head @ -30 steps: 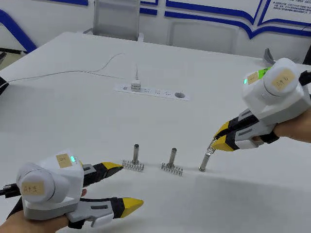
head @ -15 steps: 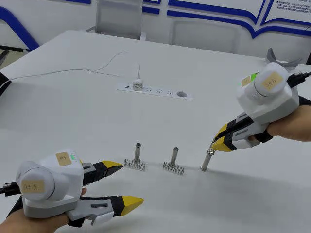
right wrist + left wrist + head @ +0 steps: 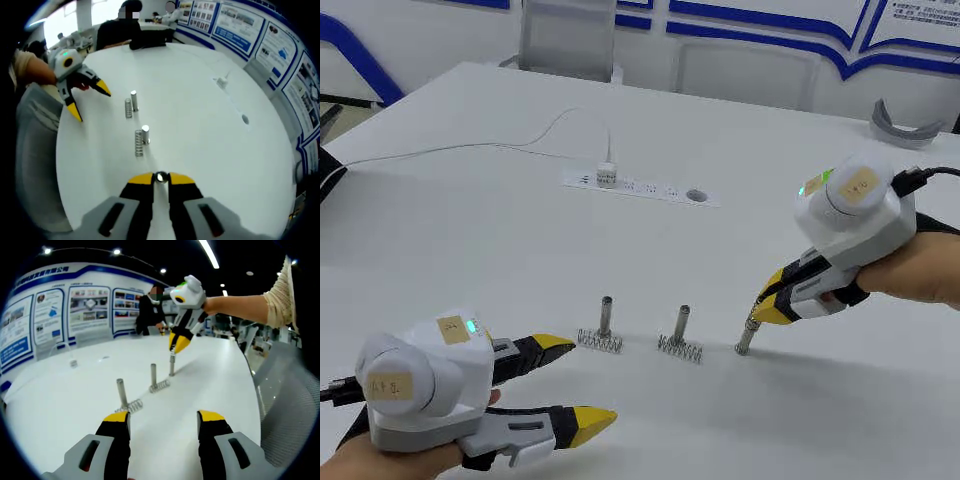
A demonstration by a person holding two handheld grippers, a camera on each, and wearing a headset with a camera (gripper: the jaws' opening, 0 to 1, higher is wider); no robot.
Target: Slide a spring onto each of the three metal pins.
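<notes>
Head view: the right pin (image 3: 746,339) stands on the white table (image 3: 450,250), leaning slightly. The held spring (image 3: 754,321) sits at its top end, in line with it. Whether the coil has passed over the pin's tip cannot be told. The right gripper (image 3: 762,309) comes down on it from the right, and its yellow-tipped jaws are drawn narrow on that spring. Right gripper view: a small round metal end shows between the nearly closed tips.

The middle pin (image 3: 683,322) stands upright just left of the right pin. The middle spring (image 3: 680,349) lies flat on the table, touching the pin's base on the near side. The left pin (image 3: 606,312) is also upright, and the left spring (image 3: 600,341) lies flat against its base in the same way. The three pins form one row, apart from each other.

The left gripper (image 3: 590,380) is held low at the near left. Its jaws are spread wide and point toward the left pin, clear of the left spring.

Farther back on the table lies a power strip (image 3: 640,187) with a white plug (image 3: 606,174) seated in it. A thin cable (image 3: 470,148) runs off to the left. A chair (image 3: 568,38) stands at the far edge.
</notes>
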